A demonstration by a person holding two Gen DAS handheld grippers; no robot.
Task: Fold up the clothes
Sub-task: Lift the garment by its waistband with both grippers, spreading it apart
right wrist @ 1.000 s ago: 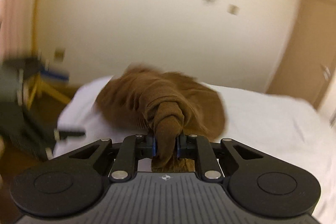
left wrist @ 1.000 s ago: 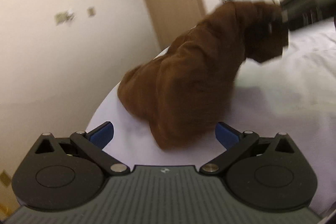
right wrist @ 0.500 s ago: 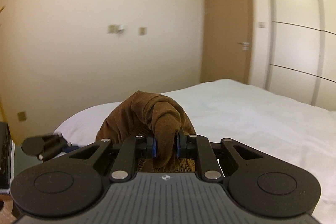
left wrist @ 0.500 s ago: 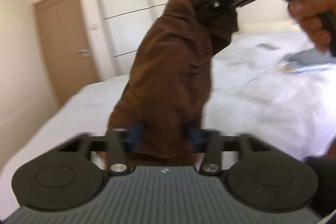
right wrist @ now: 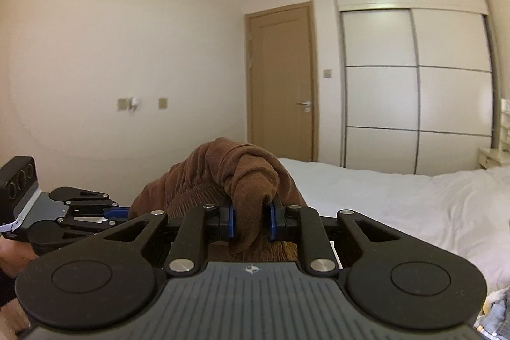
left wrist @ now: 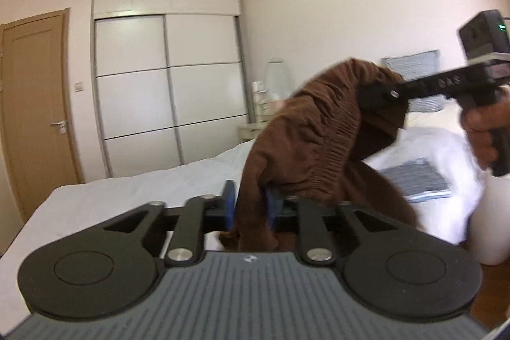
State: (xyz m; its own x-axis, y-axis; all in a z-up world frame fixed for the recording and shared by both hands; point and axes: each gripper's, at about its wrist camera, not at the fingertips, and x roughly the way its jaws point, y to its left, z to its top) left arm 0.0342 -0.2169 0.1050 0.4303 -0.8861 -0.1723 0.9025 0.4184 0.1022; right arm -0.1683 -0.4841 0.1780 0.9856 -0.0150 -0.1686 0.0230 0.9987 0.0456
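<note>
The left gripper point(left wrist: 250, 207) is pinched on a bunch of the brown garment point(left wrist: 306, 142), its blue pads pressed into soft, fleecy cloth on both sides. The right gripper point(right wrist: 250, 220) pinches another bunch of the same garment point(right wrist: 223, 174), a knotted lump of fabric squeezed between its blue pads. From the left wrist view the right gripper point(left wrist: 382, 93) shows side-on, higher up, with raised letters reading "DAS" on its black body and a green light on the box above it; the person's right hand point(left wrist: 481, 129) grips its handle. The garment hangs between the two tools above the bed point(left wrist: 127, 193), and a ribbed, gathered band runs across its folds. The bed is covered in a white, lightly wrinkled sheet; a folded grey striped cloth point(left wrist: 414, 177) lies on it beyond the garment. Past the bed's far end stand a tan wooden door point(left wrist: 35, 104) with a metal handle and a white wardrobe point(left wrist: 169, 78) with smooth sliding panels. A small bedside table point(left wrist: 251, 129) sits beside the wardrobe.
</note>
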